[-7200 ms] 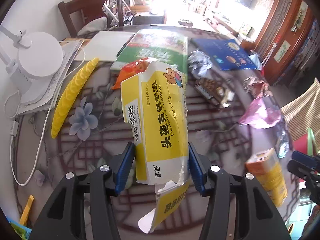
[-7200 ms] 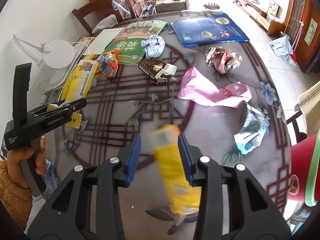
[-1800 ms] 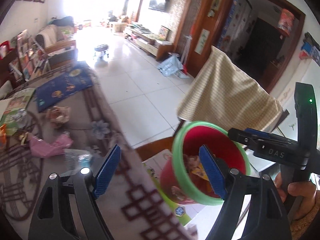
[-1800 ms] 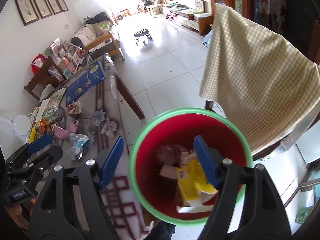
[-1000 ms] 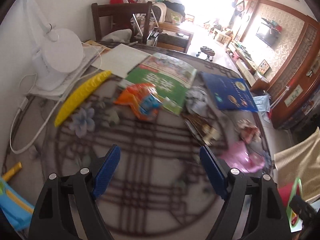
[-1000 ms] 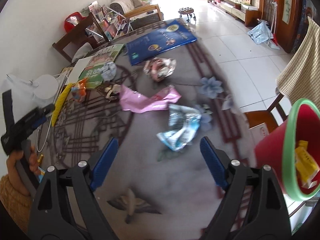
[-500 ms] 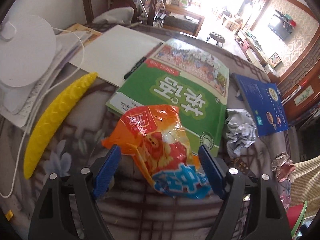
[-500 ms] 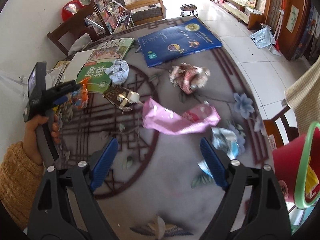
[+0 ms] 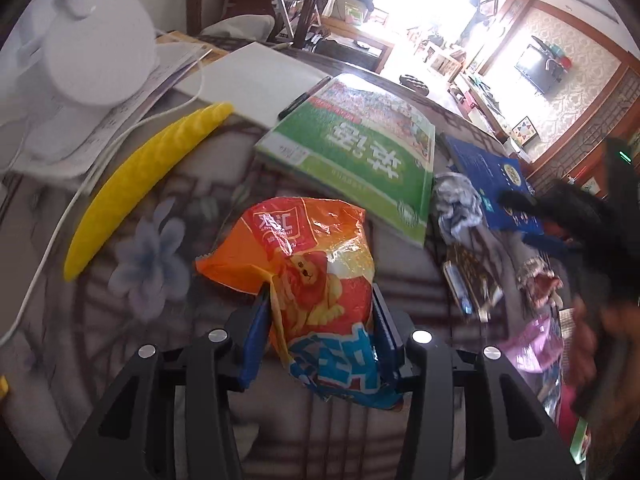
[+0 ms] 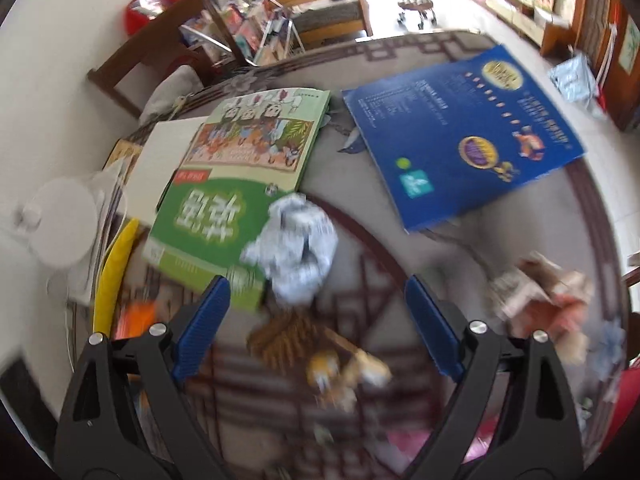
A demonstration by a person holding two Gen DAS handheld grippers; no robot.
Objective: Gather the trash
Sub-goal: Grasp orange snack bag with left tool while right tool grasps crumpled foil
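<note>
trash here is mostly wrappers scattered on the patterned tabletop (image 9: 168, 184), and the nearest piece is an orange snack bag (image 9: 320, 276) with a blue lower end, which the left claw (image 9: 320, 332) has clamped between its two blue pads (image 9: 256, 340); the bag lies against the near edge of a green book (image 9: 360, 152). the right claw (image 10: 316, 320) stands spread wide with nothing between its pads, hovering above a crumpled white-and-grey paper ball (image 10: 296, 248) and a brown, blurred wrapper (image 10: 304, 340) just nearer to the camera. counted in the right wrist view: two books, the green one (image 10: 224, 208) and a blue one (image 10: 460, 128) lying flat side by side, one white sheet or pad (image 10: 164, 152) tucked beside the green book, one yellow banana-shaped object (image 10: 114, 276), and one white round lamp base (image 10: 64, 224). further loose trash: one pinkish-brown crumpled wrapper (image 10: 548, 292) to the right and a pink piece (image 10: 404, 440) at the lower edge, too blurred to say more. a sliver of red (image 10: 626, 400) shows at the far right edge; whether it is a container and what it holds cannot be told. in the left wrist view the right claw's dark body and the hand (image 9: 600, 340) on it appear blurred at right.
</note>
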